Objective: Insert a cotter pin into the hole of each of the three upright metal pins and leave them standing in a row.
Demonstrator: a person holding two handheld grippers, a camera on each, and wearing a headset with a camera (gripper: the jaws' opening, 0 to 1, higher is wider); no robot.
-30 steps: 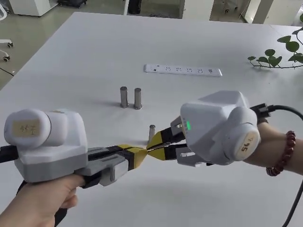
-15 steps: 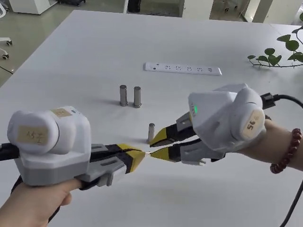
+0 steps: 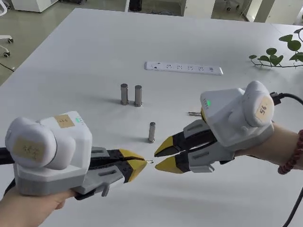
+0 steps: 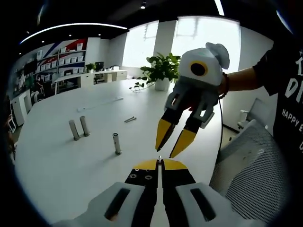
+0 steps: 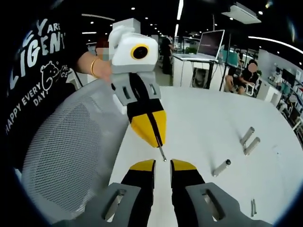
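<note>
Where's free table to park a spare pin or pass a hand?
Free: the wide stretch left of the paired pins, and the band between them and the power strip. Crowded: around the lone pin, where the left tool, shut on a cotter pin, meets the open right tool.

Table (image 3: 94, 42): bears all items below.
- Rear centre: power strip (image 3: 183, 68), lying crosswise.
- Before the strip, left of centre: left pin (image 3: 124, 94) and right pin (image 3: 138, 95), both upright, just beside each other, not touching.
- Nearer and slightly to the right: third pin (image 3: 151, 132), upright, standing alone.
- Right of the third pin, a little behind it: loose cotter pins (image 3: 194, 113), flat on the table.
- Rear right edge: plant (image 3: 279, 54).
- Front: left gripper (image 3: 144, 164) and right gripper (image 3: 157, 160), tips facing, near each other.
- Held cotter pin (image 3: 150, 162): in the left gripper's tips, pointing toward the right gripper.
</note>
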